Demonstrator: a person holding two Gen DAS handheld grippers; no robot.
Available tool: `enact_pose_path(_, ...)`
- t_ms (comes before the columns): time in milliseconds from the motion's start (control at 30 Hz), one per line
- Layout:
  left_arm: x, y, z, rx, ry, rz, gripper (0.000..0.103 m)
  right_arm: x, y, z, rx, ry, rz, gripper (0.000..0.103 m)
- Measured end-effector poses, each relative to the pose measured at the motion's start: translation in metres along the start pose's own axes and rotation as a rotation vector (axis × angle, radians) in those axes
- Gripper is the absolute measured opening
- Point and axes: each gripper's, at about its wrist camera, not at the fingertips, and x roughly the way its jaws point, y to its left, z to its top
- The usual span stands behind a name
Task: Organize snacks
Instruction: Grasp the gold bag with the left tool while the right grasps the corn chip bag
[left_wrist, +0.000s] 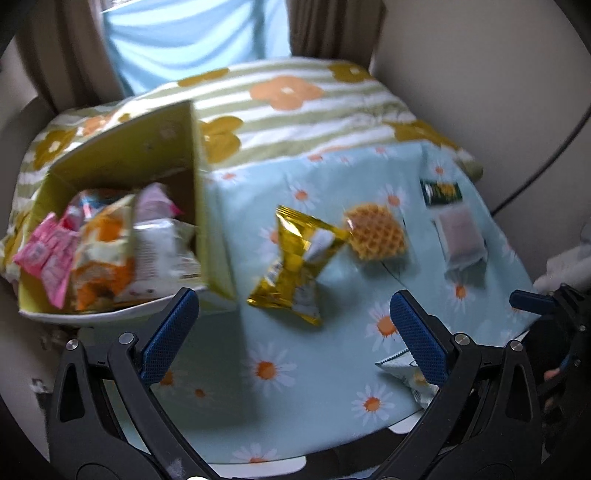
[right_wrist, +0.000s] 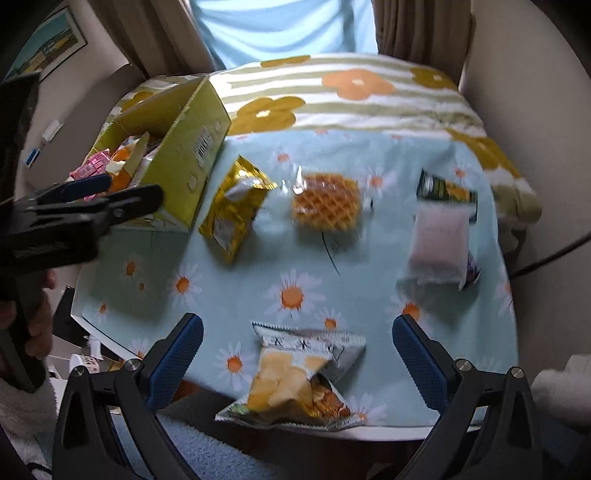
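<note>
A yellow-green cardboard box at the table's left holds several snack packets. On the daisy cloth lie a gold packet, a wrapped waffle, a pale pink packet, a dark green packet and a chips packet at the near edge. My left gripper is open and empty, near the box and the gold packet. My right gripper is open and empty around the chips packet.
The small table wears a light blue daisy cloth. Behind it lies a striped floral blanket before curtains. The left gripper shows at the left of the right wrist view. A dark cable hangs at right.
</note>
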Motion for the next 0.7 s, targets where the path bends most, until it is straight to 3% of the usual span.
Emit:
enact_pose_path(133,0.032,-0.018,0.007,0.080,0.032,0.068,0.103,0.015,-0.006,-0.006,0.012,0.034,-0.001,0.102)
enact_pose_path(700,0.138,-0.042,0.035,0.354,0.245,0.113,0.089,0.068,-0.017,-0.022,0.166,0.183,-0.013,0.102)
